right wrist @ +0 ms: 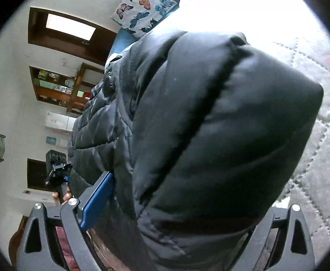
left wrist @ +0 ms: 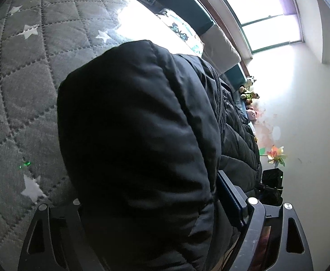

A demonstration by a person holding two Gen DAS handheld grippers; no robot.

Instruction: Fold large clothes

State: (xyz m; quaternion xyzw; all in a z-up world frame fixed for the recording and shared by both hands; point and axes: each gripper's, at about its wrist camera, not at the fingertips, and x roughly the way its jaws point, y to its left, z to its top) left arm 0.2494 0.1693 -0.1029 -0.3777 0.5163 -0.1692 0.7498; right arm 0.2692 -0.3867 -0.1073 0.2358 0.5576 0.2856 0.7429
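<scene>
A black puffer jacket (left wrist: 137, 124) lies bunched in a thick fold on the grey quilted bedspread (left wrist: 29, 67). My left gripper (left wrist: 149, 192) has the fold filling its jaws. Its blue right pad (left wrist: 230, 198) lies flat against the fabric, and the jacket bulges over and hides the left finger. In the right wrist view the same jacket (right wrist: 210, 124) fills my right gripper (right wrist: 187, 192). The blue left pad (right wrist: 97, 198) there presses on the fabric, while the other finger is covered. Each gripper grips one end of the fold and shows at the edge of the other's view.
Butterfly-print pillows (right wrist: 142, 11) lie at the head of the bed, by the headboard. Soft toys (left wrist: 248, 90) sit along the wall under a bright window (left wrist: 262, 11). A wooden shelf unit (right wrist: 58, 85) stands on the far wall. A hand (right wrist: 63, 196) holds the left gripper.
</scene>
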